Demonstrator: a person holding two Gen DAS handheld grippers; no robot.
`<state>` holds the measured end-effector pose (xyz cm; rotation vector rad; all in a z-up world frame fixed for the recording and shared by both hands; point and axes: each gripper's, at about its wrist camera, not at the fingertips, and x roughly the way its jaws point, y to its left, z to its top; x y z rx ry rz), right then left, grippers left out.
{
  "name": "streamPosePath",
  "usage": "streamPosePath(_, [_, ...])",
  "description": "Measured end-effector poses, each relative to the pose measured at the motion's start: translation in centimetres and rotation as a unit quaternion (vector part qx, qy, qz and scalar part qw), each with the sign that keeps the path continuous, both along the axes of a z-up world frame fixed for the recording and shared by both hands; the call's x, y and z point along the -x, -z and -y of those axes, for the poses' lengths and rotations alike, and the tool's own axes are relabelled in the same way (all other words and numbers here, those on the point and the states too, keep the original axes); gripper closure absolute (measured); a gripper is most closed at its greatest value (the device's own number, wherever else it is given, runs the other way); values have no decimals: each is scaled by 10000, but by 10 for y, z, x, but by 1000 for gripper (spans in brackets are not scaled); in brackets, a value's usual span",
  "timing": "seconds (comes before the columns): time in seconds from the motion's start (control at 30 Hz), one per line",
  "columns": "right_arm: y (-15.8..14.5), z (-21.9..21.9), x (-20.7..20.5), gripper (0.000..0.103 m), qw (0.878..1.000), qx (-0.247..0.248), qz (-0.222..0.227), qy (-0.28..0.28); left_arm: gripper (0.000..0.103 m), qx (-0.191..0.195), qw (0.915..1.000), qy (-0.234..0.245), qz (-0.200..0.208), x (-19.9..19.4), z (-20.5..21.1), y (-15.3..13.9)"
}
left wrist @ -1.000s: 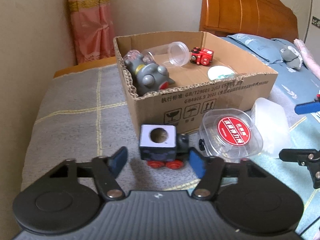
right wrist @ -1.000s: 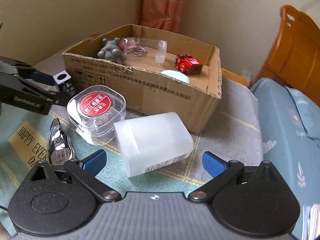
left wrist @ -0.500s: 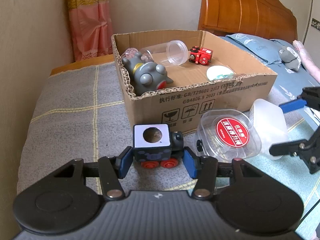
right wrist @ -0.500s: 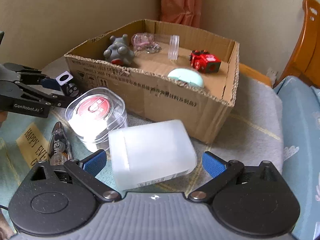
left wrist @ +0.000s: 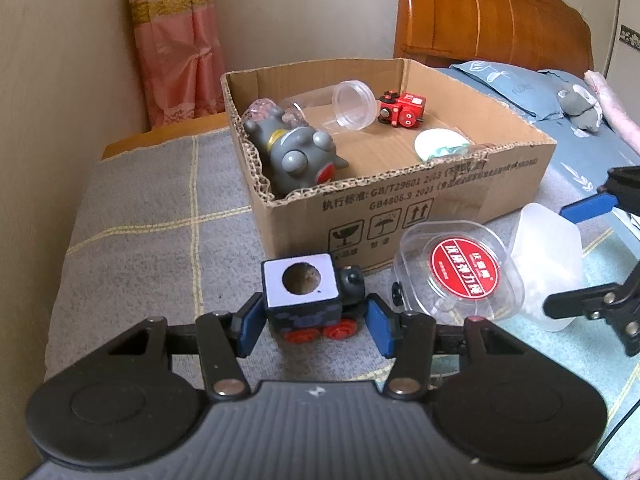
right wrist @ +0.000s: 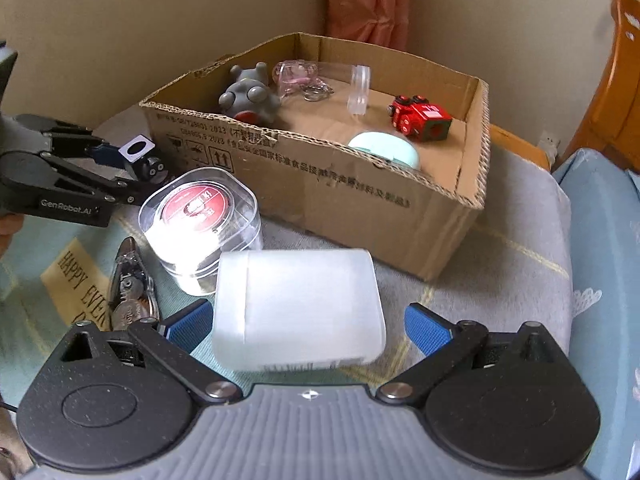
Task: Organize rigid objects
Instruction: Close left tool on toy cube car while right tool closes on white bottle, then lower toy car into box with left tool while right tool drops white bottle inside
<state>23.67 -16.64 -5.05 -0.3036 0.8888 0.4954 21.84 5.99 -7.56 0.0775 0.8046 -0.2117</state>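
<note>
The left gripper (left wrist: pixel 314 324) is pinching a dark blue toy train engine (left wrist: pixel 310 300) with red wheels, both blue pads pressing against its sides after the jaws have just been closing; the engine is sitting on the grey checked blanket (left wrist: pixel 152 216), just in front of the cardboard box (left wrist: pixel 400 208) at the twelve o'clock side of the gripper. At two o'clock from the engine a clear plastic case with a red round label (left wrist: pixel 460 276) is lying, touching a frosted white plastic container (left wrist: pixel 548 256) beyond it at three o'clock. The right gripper (right wrist: pixel 306 326) is standing spread around that frosted container, its blue pads flanking the container on either side, with a gap showing at the right pad; whether the left pad is touching cannot be told. Inside the box a grey rubber toy figure (left wrist: pixel 296 152) is lying at the nine o'clock side, a clear plastic jar (left wrist: pixel 344 106) is resting on its side at twelve o'clock, a red toy engine (left wrist: pixel 402 110) is sitting at one o'clock, and a pale green round object (left wrist: pixel 440 144) is leaning against the near wall. In the right wrist view a nail clipper (right wrist: pixel 130 292) is lying at ten o'clock from the right gripper.
</note>
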Motion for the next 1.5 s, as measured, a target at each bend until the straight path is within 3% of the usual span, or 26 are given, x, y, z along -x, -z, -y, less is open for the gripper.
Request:
streamPosePath(0.27, [4, -12, -3, 4, 9995, 239, 54, -189, 50, -81, 10000, 2, -28, 2, 1, -5])
streamPosePath(0.37, [7, -16, -3, 14, 9991, 394, 73, -140, 51, -151, 9999, 30, 34, 3, 3, -6])
streamPosePath(0.7, [-1, -8, 8, 16, 9992, 297, -66, 247, 51, -313, 9993, 159, -109, 10, 2, -15])
streamPosePath(1.13, [-45, 6, 29, 16, 9997, 119, 157, 145, 51, -398, 9981, 454, -115, 29, 7, -71])
streamPosePath(1.5, [-84, 11, 19, 16, 9974, -49, 690, 203, 51, -218, 9978, 566, 286, -19, 18, -118])
